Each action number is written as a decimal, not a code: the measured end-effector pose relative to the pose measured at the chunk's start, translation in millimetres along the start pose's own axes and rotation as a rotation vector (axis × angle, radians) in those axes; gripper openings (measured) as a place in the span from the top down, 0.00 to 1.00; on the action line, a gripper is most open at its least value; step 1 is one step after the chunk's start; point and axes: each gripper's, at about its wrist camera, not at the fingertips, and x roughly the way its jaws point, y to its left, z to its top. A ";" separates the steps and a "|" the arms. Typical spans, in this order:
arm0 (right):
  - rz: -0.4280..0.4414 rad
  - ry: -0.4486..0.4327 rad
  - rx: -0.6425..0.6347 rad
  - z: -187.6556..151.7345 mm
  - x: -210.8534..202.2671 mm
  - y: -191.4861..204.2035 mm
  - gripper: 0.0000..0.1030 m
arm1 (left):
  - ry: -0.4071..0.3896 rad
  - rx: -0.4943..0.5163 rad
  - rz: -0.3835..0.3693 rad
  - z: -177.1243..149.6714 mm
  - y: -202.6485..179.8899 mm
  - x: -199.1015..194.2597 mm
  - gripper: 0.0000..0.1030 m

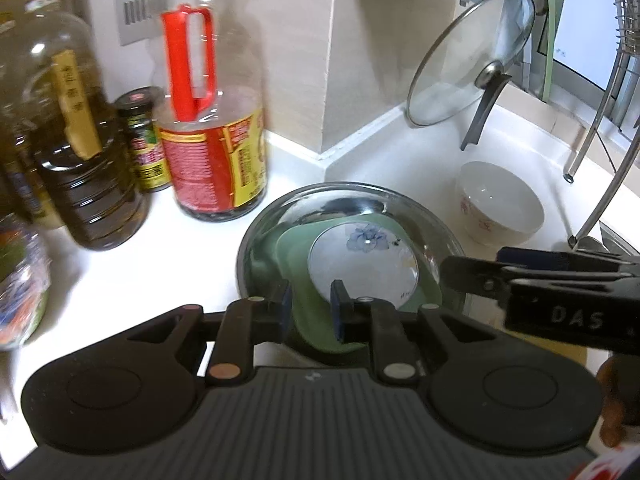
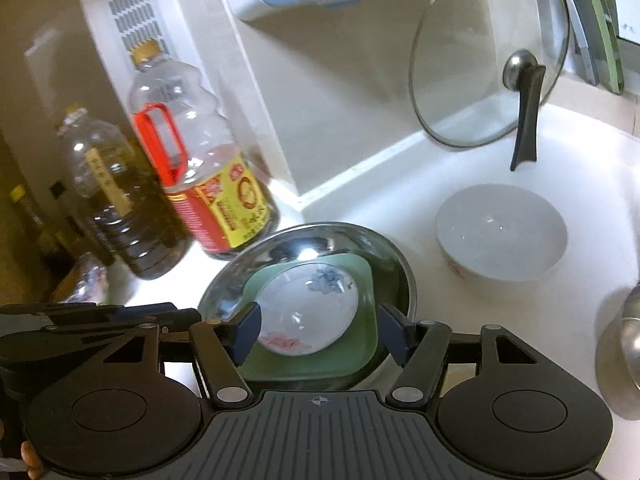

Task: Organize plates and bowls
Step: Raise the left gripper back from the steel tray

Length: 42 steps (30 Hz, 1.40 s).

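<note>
Blue-padded fingers of the left gripper [image 1: 310, 308] stand a little apart astride the near rim of the green square plate [image 1: 308, 320] — whether the pads press it I cannot tell. The right gripper [image 2: 320, 330] hangs over the same stack with its fingers spread wide and released, nothing between the pads.

The landmark is the steel basin [image 1: 440, 224] on the white counter [image 1: 168, 248]. Inside it lies the green plate, and on that plate rests a round white dish with a blue flower [image 1: 364, 264]. Just beyond the basin, toward the wall corner, a white bowl with pink flowers [image 1: 500, 208] stands upright on the counter, apart from the basin. Behind that bowl a glass pot lid [image 1: 468, 60] leans tilted against the wall. On the basin's other side stand a soy-sauce bottle with a red handle [image 1: 212, 128], a small dark jar [image 1: 144, 140] and an oil bottle [image 1: 76, 140] — close together.
</note>
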 end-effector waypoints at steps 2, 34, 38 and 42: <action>0.014 -0.005 -0.008 -4.2 -10.4 1.8 0.36 | 0.000 -0.006 0.015 -6.5 -0.8 -10.4 0.82; 0.075 0.080 -0.114 -84.0 -134.2 -45.1 0.34 | 0.035 -0.084 0.117 -107.0 -90.7 -100.6 0.82; 0.071 0.082 -0.107 -92.4 -148.0 -53.4 0.34 | 0.037 -0.080 0.119 -116.7 -104.1 -109.9 0.82; 0.066 0.078 -0.098 -100.3 -161.9 -61.6 0.34 | 0.037 -0.072 0.121 -124.4 -118.2 -117.7 0.82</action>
